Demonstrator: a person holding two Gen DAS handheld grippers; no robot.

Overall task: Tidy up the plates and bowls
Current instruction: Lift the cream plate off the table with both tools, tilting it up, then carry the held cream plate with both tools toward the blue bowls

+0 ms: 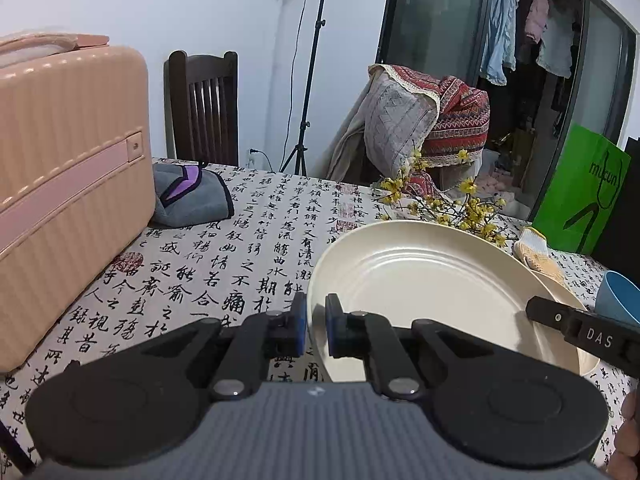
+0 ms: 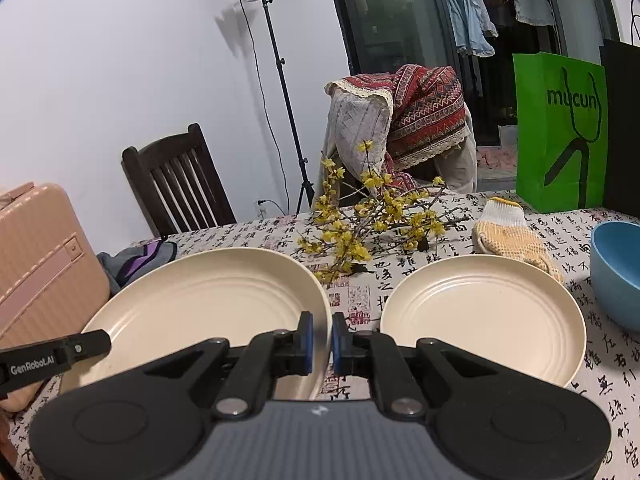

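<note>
Counting big to small: one table under a calligraphy tablecloth [image 2: 624,364], one pink suitcase [image 1: 68,184] at its left end, one green paper bag [image 2: 560,128] at the far right, two cream plates, one blue bowl [image 2: 616,272], one sprig of yellow flowers [image 2: 360,220], one knit glove [image 2: 512,236]. All three dishes are empty.

Left plate [image 2: 208,304] is gripped on both rims and looks lifted off the cloth. Left gripper [image 1: 316,320] is clamped on its left rim; right gripper [image 2: 322,340] is pinched on its right rim. Both point slightly downward.

Second plate [image 2: 480,312] lies flat just right of the right gripper, with the bowl beside it.
</note>
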